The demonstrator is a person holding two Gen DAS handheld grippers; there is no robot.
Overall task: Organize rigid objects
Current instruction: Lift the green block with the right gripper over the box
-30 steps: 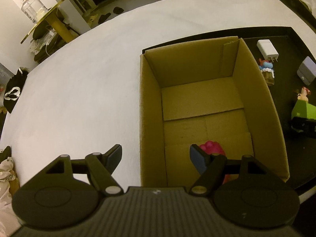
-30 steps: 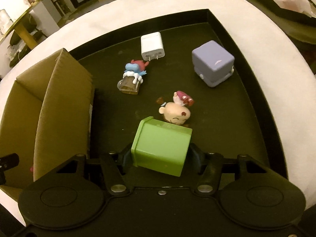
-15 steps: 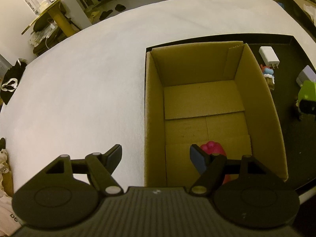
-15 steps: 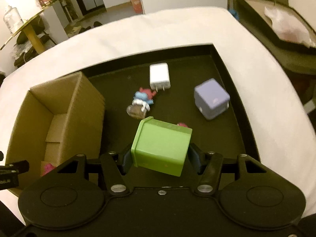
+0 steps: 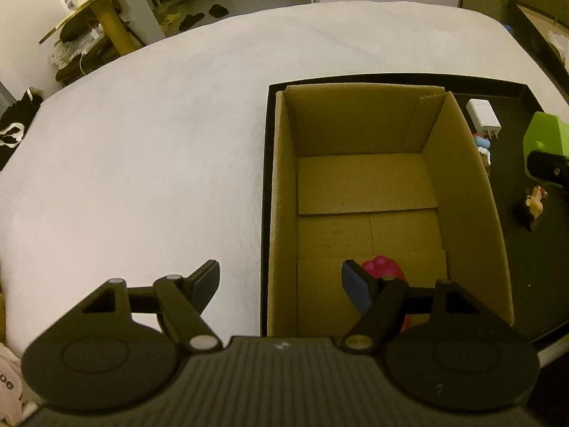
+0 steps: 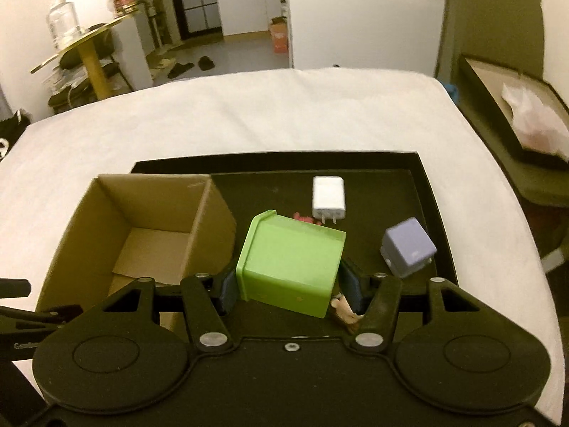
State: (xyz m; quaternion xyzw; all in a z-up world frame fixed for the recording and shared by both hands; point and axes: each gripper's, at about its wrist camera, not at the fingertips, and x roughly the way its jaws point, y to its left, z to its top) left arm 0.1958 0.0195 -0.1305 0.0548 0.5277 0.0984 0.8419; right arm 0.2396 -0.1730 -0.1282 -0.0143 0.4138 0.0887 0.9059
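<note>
My right gripper [image 6: 290,290] is shut on a green box [image 6: 290,261] and holds it in the air above the black tray [image 6: 439,210], just right of the open cardboard box [image 6: 106,213]. The green box also shows in the left wrist view [image 5: 546,138]. My left gripper [image 5: 279,279] is open and empty over the cardboard box's [image 5: 281,213] near left wall. A pink toy [image 5: 384,267] lies inside at the near end. On the tray lie a white charger [image 6: 328,197], a purple cube [image 6: 408,247] and a small figurine [image 6: 343,311].
The tray sits on a white cloth-covered table [image 5: 142,142]. A blue-and-red figurine [image 5: 483,144] lies by the charger [image 5: 483,119]. A yellow side table [image 6: 85,42] with a glass jar stands at the far left. A dark framed tray [image 6: 515,106] is at the right.
My right gripper has risen and pulled back with the green box, lifting it well above the tray. My left gripper has also risen a little and stays open.
</note>
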